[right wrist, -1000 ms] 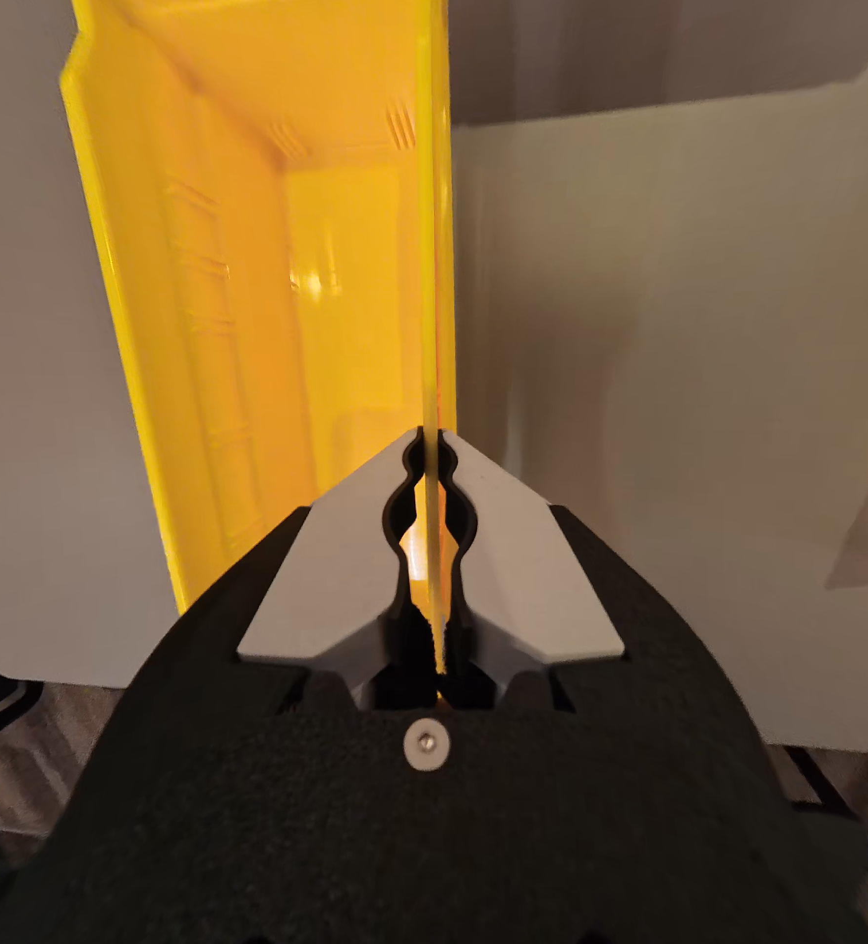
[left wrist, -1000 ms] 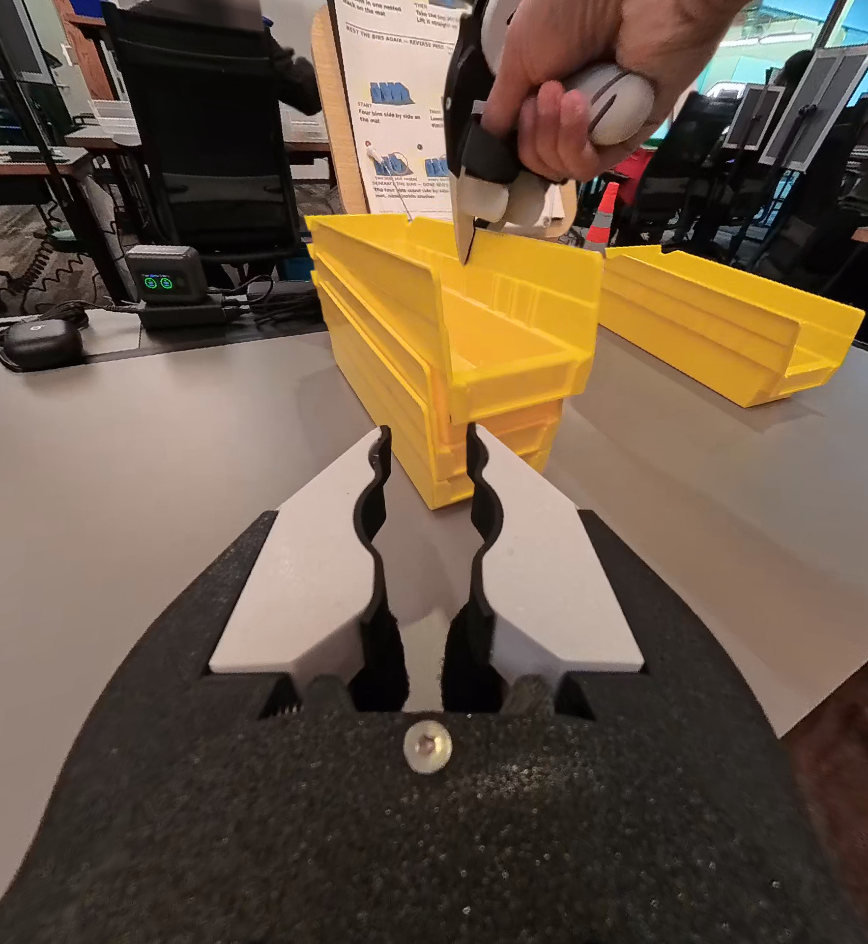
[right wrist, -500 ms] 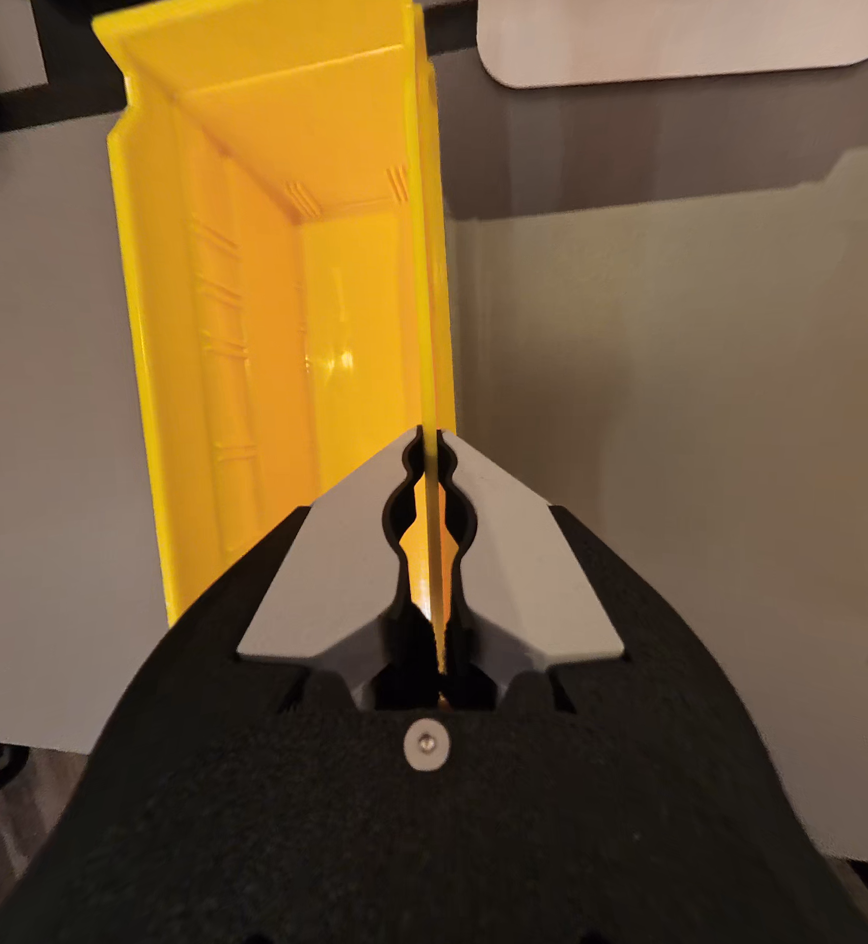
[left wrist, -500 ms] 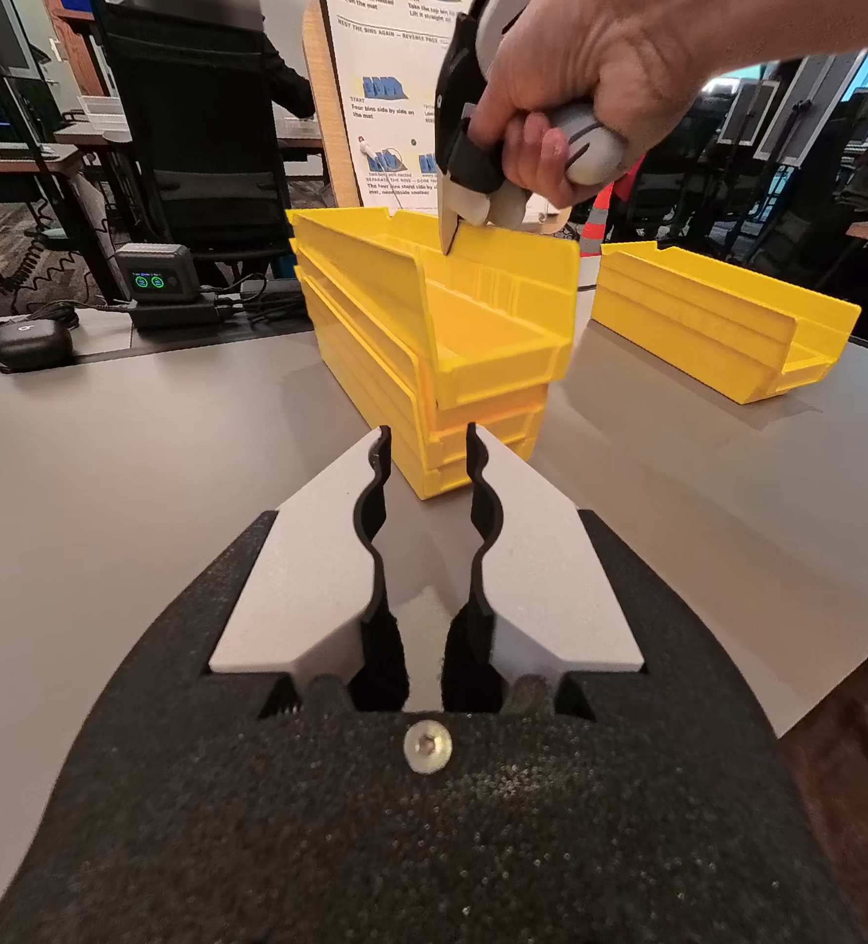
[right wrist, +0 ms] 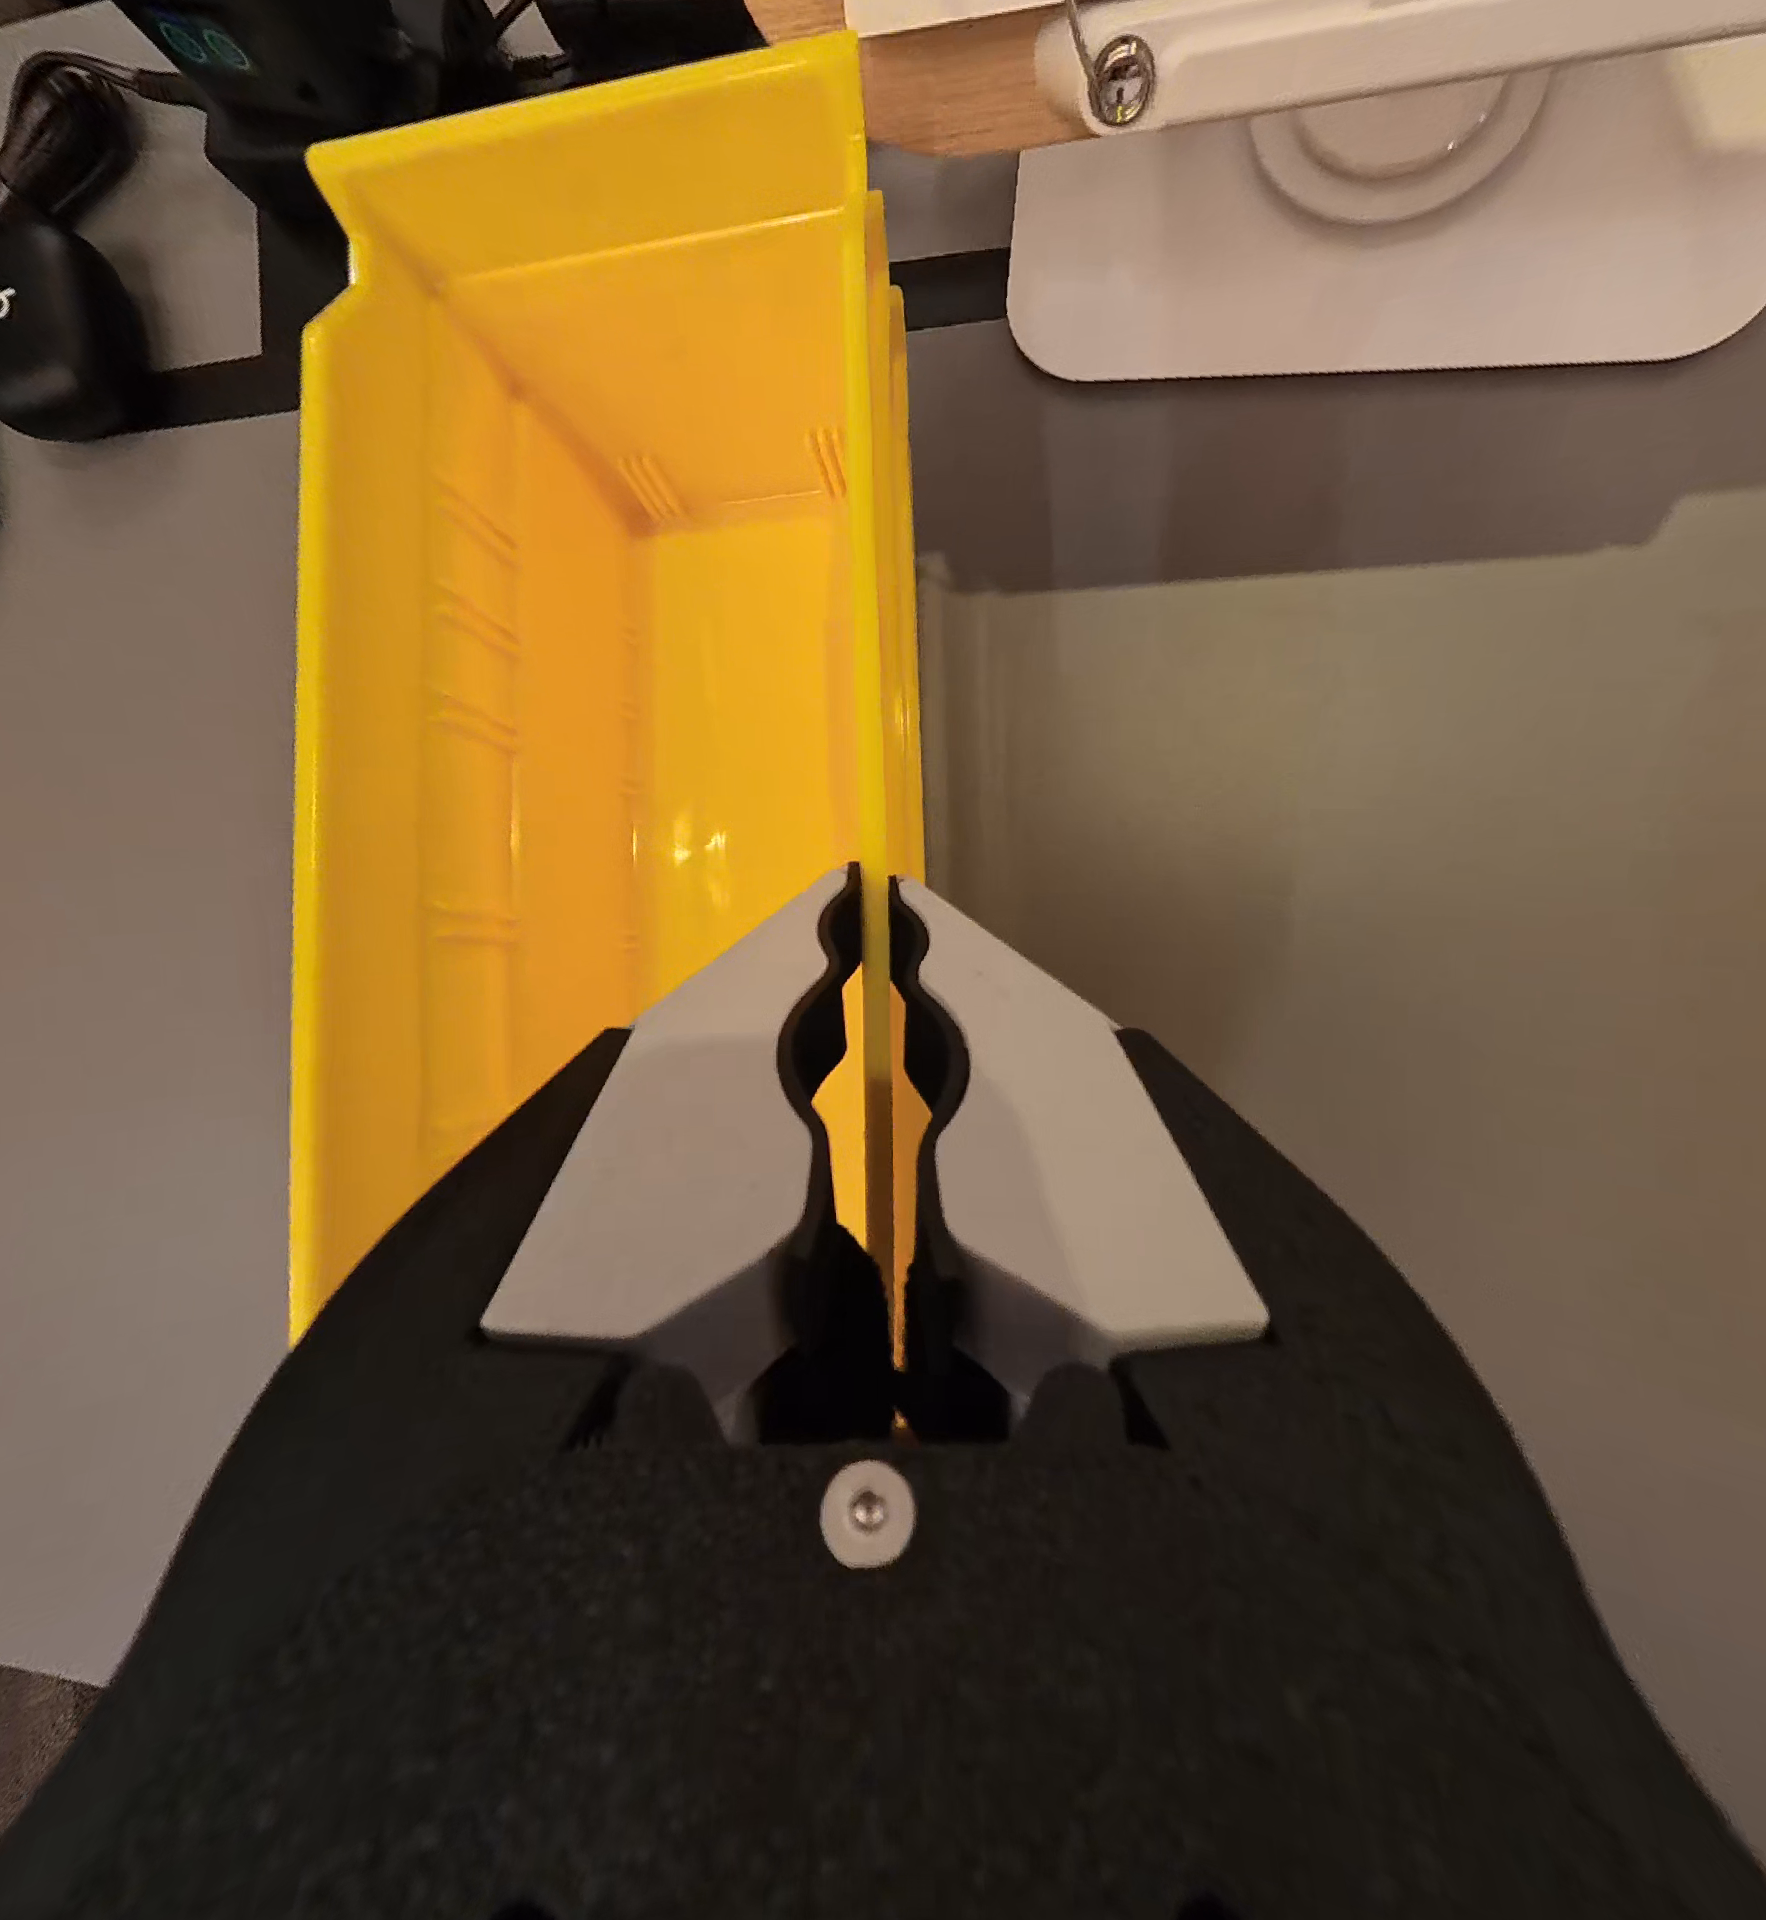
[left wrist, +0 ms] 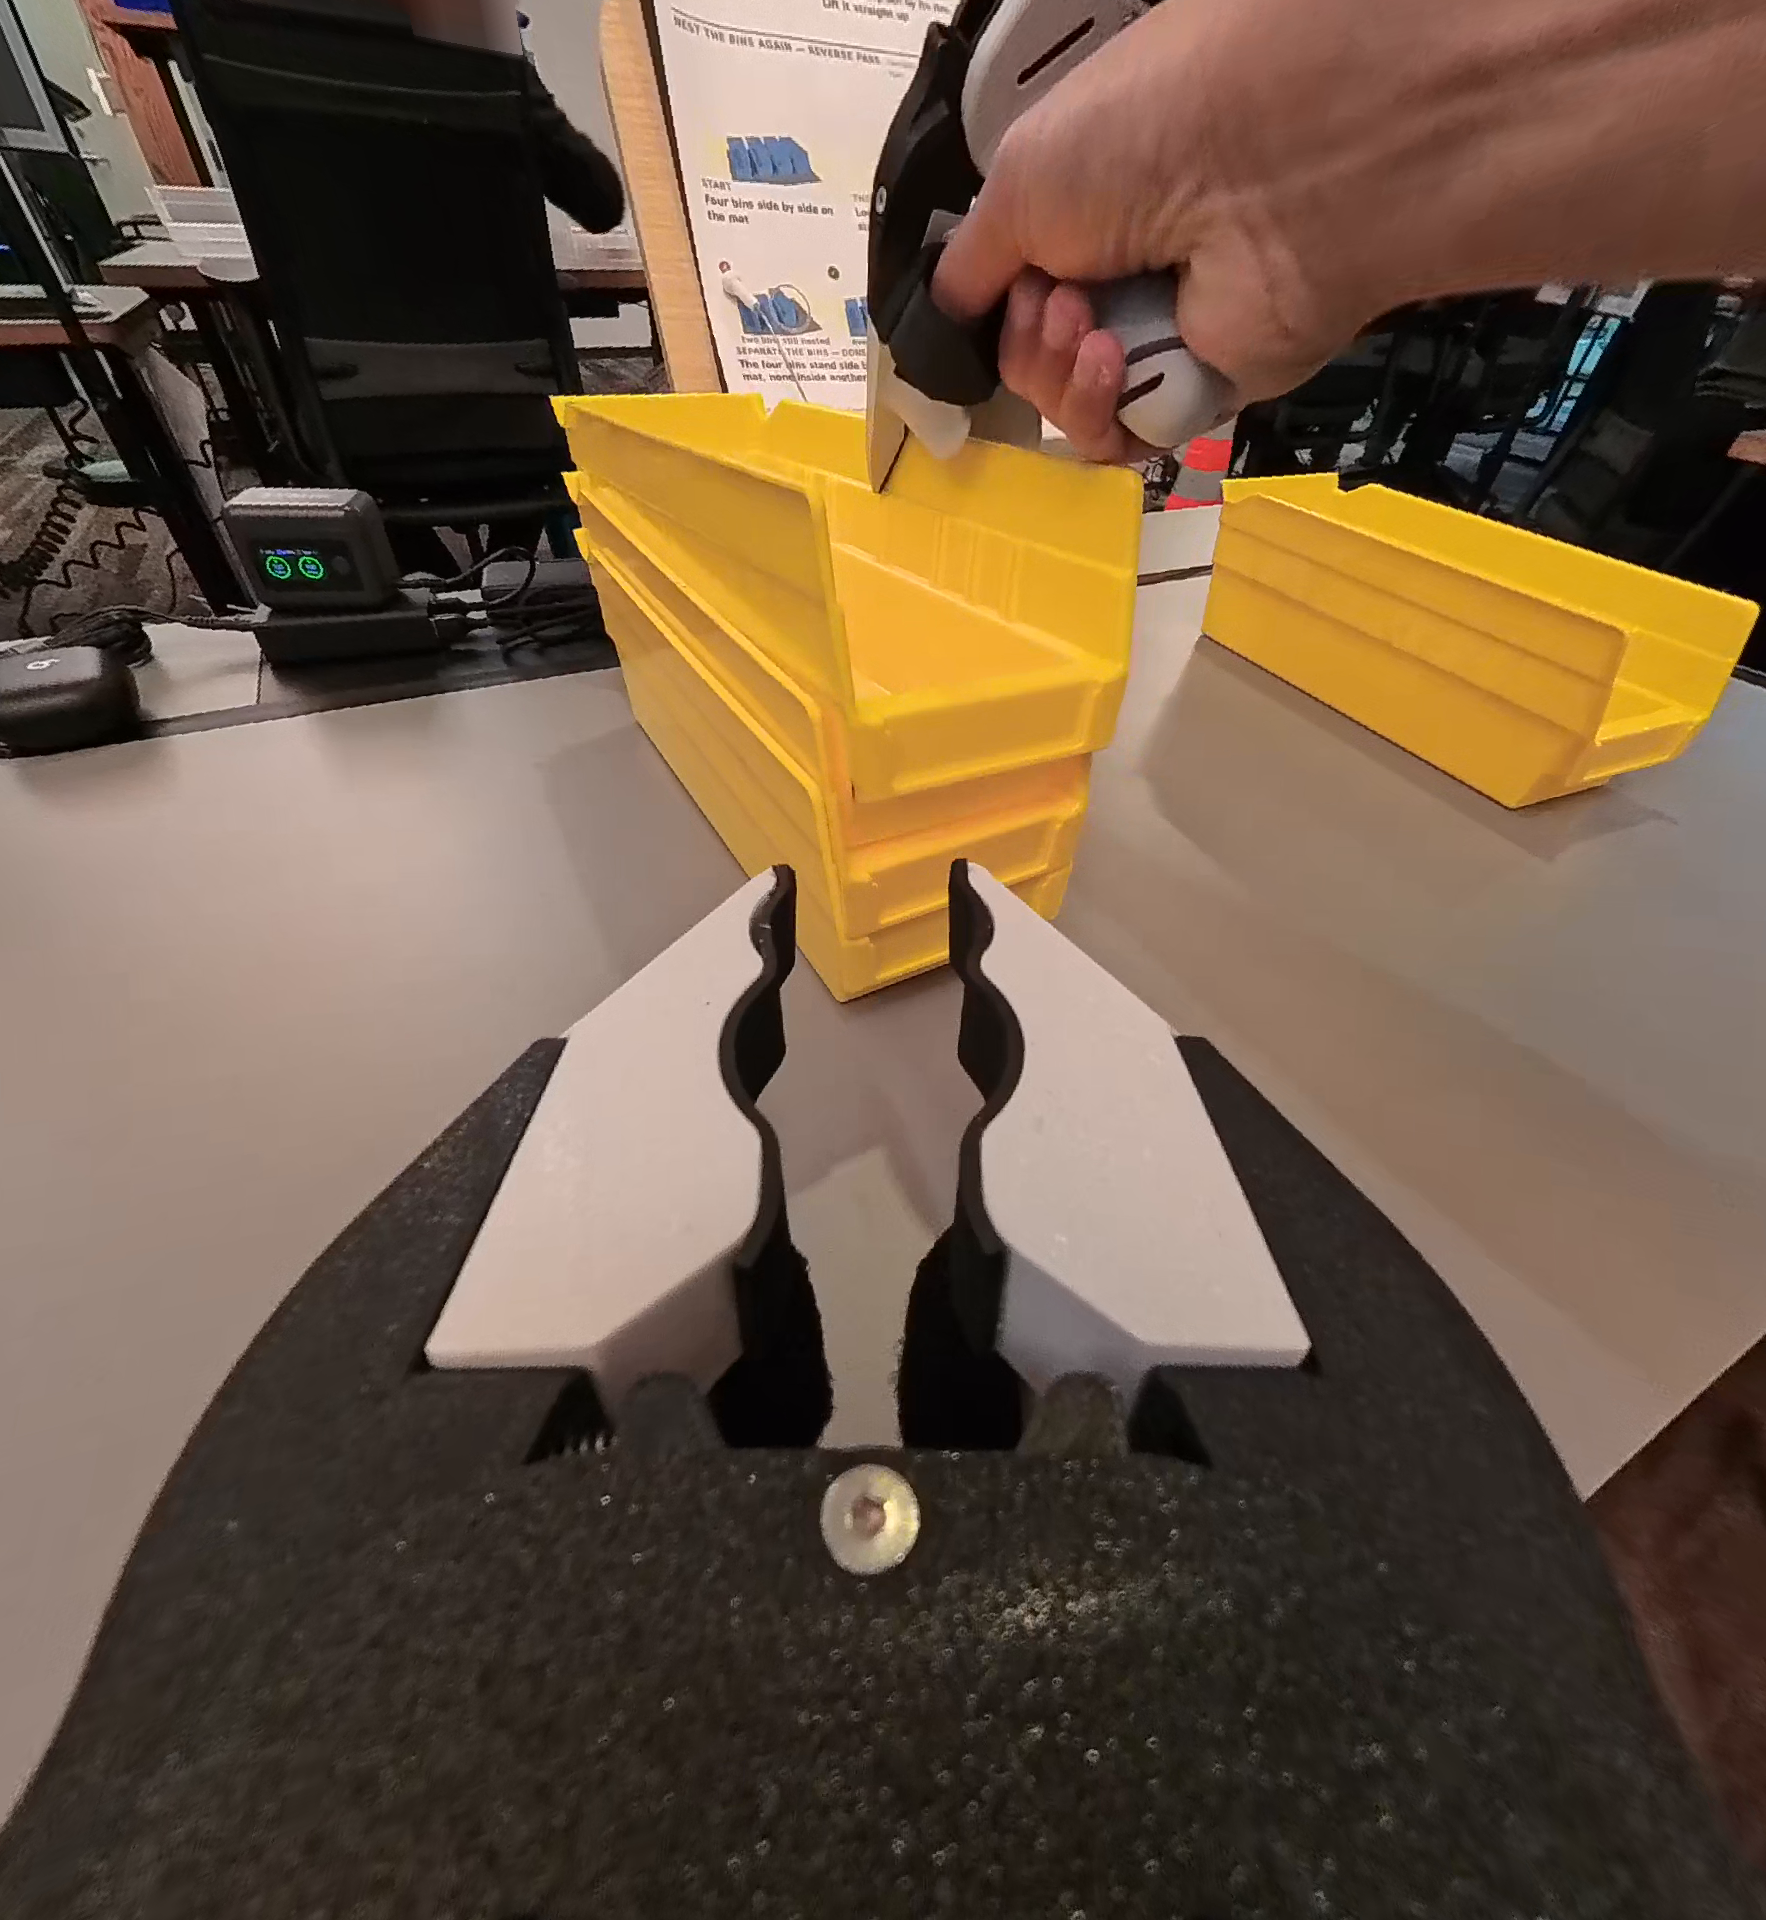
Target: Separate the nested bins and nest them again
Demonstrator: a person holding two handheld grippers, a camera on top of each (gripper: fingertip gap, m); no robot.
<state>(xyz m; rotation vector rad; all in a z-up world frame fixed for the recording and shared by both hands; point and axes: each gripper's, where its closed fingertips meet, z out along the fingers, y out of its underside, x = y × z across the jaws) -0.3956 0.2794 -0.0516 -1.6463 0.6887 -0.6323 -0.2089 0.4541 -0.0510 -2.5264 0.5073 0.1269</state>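
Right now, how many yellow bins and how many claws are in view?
Yellow bins: 4 (stack of 3, lone bin 1)
Claws: 2 (left claw open, right claw shut on top bin)
Total: 6

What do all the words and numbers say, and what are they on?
Poster at the back: printed words, blue pictures; I don't read writing aloud.
Black box, left: green lit marks, too small.
Black case: one white mark.
Top bin, other bins: none seen.
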